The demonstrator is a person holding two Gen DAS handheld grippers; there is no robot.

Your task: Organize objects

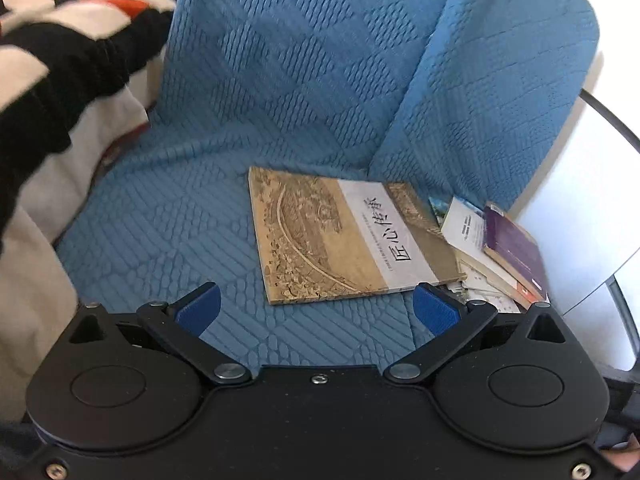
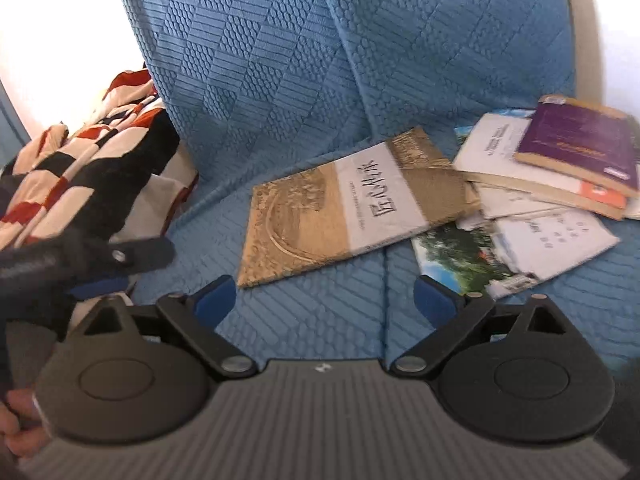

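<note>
We hold our left gripper (image 1: 318, 310) over the blue sofa (image 1: 304, 92) with its jaws spread wide and nothing between the blue pads (image 1: 200, 312). Our right gripper (image 2: 325, 305) is likewise wide open and empty, hovering above the seat. The tan book (image 1: 340, 236) lies flat on the cushion at about twelve o'clock from both grippers, just beyond the fingertips and untouched. At two o'clock from it, a loose pile holds a purple book (image 2: 580, 140) on top, resting on a white book (image 2: 488, 148), with a landscape booklet (image 2: 460, 252) at the pile's near edge; the tan book's far corner overlaps this pile. A patterned blanket (image 2: 72, 176) sits at nine o'clock.
</note>
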